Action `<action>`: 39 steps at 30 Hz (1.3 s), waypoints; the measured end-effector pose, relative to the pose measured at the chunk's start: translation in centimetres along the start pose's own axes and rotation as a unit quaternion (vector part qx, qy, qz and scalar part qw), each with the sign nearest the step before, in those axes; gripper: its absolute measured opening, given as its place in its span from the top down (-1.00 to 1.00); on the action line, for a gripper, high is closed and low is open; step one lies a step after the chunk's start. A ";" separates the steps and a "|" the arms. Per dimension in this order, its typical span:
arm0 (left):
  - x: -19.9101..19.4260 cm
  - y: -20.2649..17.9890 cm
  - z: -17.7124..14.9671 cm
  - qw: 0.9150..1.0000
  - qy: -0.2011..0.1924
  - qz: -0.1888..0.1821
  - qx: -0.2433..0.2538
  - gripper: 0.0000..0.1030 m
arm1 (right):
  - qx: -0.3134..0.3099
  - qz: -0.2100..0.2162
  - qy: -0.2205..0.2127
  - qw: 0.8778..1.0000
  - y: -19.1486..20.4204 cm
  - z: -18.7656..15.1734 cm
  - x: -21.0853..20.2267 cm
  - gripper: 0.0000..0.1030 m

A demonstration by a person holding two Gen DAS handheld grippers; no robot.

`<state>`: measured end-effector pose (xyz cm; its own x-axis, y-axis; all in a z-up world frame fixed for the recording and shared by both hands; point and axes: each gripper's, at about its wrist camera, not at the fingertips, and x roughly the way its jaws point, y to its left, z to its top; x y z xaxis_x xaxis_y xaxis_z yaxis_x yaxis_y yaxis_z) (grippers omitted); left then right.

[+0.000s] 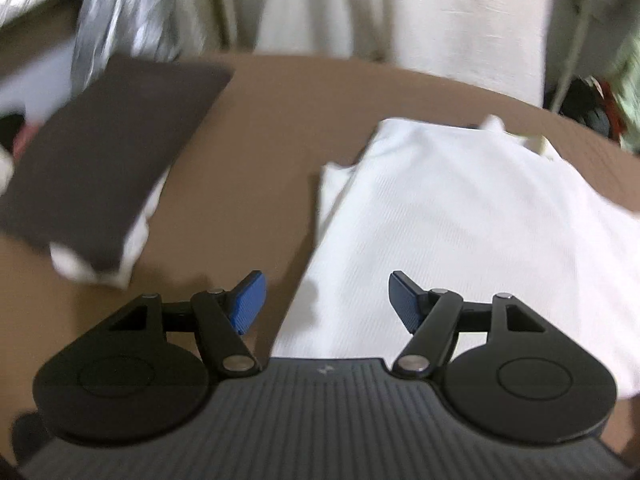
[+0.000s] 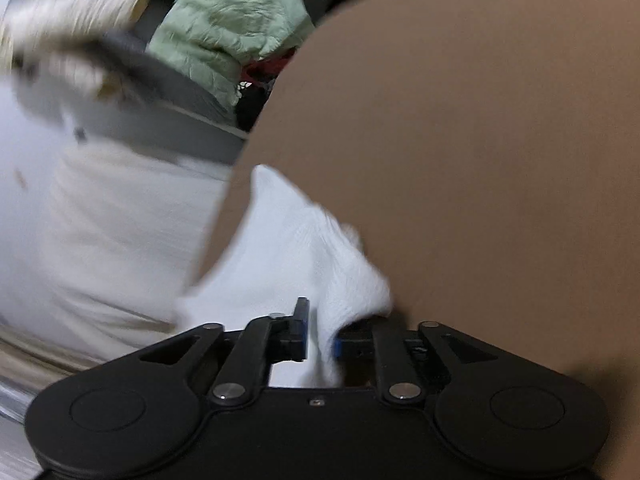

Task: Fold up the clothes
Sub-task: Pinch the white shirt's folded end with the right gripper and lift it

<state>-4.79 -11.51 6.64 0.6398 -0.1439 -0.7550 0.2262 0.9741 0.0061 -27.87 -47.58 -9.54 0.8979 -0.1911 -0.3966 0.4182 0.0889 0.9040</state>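
**White garment half laid out, one corner pinched**

White garment [image 1: 460, 216] lies spread on the brown counter [image 1: 256, 128], filling the right half of the left wrist view, with its near edge running under the left tongs [image 1: 326, 304]. Those tongs stand wide open over that edge, blue pads [image 1: 248, 300] apart and holding nothing. In the right wrist view, the right tongs [image 2: 320, 340] are closed on a bunched fold of the same white cloth [image 2: 288, 248], low in the centre of the frame, near the counter's rim.

At the upper left of the left wrist view sits a dark folded piece [image 1: 100, 152] on top of something white, probably items already done. A pale green bundle [image 2: 228, 28] waits off the counter at the top of the right wrist view.

The step in hand looks like carrying a corner across to make a fold. To do it well, the open tongs should probably take the matching corner on the near edge, pinching a single layer flat rather than a wad. Both corners should then travel together and level, so the crease falls straight. Motion blur makes the cloth's far edge uncertain.
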 end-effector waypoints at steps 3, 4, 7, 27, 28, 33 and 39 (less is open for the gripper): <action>0.6 -2.6 -0.7 0.997 0.013 -0.070 0.025 -0.32 | 0.030 0.004 0.006 1.000 -0.3 -0.8 1.0 0.05; 1.0 -3.6 -0.9 0.995 0.021 -0.091 0.032 -0.32 | 0.023 -0.001 0.004 1.000 -0.1 -1.0 1.5 0.06; 4.4 -6.5 -1.6 0.987 0.073 -0.132 0.054 -0.36 | -0.031 -0.024 -0.013 0.999 0.9 -1.1 2.9 0.09; 7.1 11.5 5.3 0.952 0.064 -0.207 -0.218 -0.41 | -0.609 0.113 0.087 0.780 28.5 -15.6 7.8 0.88; 7.8 12.5 4.5 0.942 0.065 -0.220 -0.247 -0.31 | -0.619 0.131 0.121 0.765 29.1 -17.8 8.6 0.88; 10.2 14.0 3.0 0.908 0.079 -0.265 -0.315 -0.24 | -0.635 0.131 0.273 0.711 24.9 -27.2 13.7 0.89; 13.6 12.1 2.6 0.903 0.144 -0.264 -0.307 -0.24 | -0.568 0.099 0.328 0.748 20.4 -27.6 16.9 0.89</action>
<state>8.51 -2.17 -1.86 0.3235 -0.6505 -0.6872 -0.0626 0.7099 -0.7015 -0.35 -22.00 -2.24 0.6761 0.4230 -0.6033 -0.2190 0.8971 0.3837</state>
